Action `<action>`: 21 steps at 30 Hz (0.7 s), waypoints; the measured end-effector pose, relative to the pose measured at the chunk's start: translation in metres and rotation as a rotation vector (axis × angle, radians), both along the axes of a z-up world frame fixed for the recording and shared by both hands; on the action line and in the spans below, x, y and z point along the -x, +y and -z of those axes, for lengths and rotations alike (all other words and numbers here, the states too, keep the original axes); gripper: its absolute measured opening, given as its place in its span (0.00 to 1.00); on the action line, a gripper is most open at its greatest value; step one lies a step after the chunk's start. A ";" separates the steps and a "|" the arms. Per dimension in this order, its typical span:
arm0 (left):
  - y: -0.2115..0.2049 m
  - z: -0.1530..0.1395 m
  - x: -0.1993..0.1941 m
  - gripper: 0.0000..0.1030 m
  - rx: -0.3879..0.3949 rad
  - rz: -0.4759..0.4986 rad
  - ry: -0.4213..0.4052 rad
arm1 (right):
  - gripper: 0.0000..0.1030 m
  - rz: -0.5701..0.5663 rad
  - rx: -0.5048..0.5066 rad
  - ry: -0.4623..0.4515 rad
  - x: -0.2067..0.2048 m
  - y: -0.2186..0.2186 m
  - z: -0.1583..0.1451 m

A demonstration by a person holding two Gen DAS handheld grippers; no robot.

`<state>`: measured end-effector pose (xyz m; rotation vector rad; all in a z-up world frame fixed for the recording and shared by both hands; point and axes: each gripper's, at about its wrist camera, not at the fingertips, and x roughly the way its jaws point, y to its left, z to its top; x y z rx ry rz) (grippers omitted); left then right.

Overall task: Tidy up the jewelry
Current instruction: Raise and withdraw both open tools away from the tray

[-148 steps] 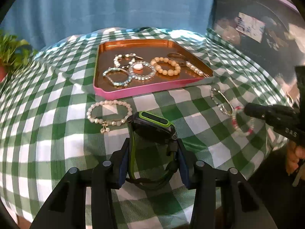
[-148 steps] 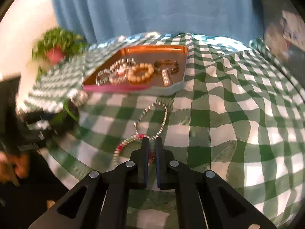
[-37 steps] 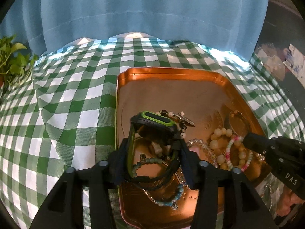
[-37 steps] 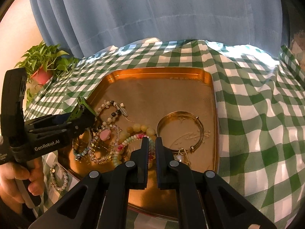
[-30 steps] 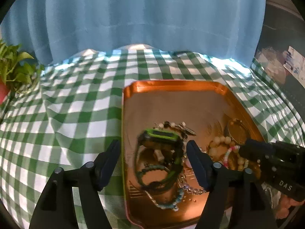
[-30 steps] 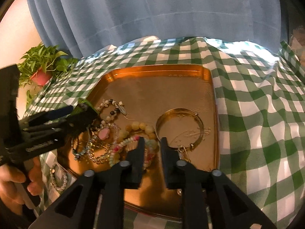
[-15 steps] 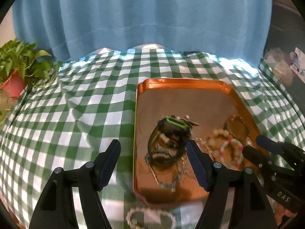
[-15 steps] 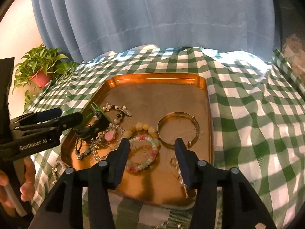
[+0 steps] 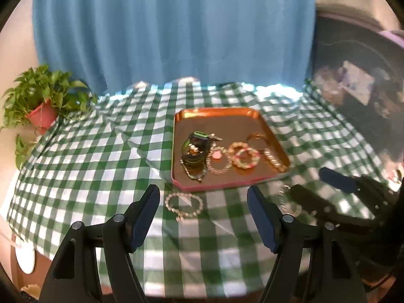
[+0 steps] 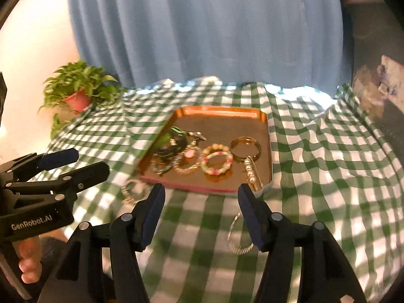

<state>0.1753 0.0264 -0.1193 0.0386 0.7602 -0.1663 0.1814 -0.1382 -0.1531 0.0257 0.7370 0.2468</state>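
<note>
Jewelry mostly lies in the copper tray (image 9: 265,126). A pearl bracelet (image 9: 183,205) and a chain bracelet (image 10: 238,236) remain on the table at the tray's 6 o'clock. Both look light, limp and slippery; pinch across one strand. Left hand-held gripper (image 9: 203,218) and right hand-held gripper (image 10: 200,216) gape wide, empty. Motion blur hides clasps.

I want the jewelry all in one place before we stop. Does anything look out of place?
Yes. Two pieces lie on the checked cloth outside the tray: a beaded bracelet before its near left corner, and a silver chain bracelet nearer the right gripper.
</note>
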 end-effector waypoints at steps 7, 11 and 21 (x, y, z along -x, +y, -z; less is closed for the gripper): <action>0.005 -0.044 0.064 0.70 0.082 0.051 -0.038 | 0.61 -0.021 -0.063 -0.082 0.070 0.005 -0.041; 0.000 -0.063 0.100 0.73 0.042 0.058 -0.107 | 0.70 -0.022 -0.006 -0.146 0.107 0.018 -0.066; -0.004 -0.068 0.131 0.85 0.057 0.104 -0.109 | 0.70 0.015 -0.031 -0.145 0.146 0.019 -0.075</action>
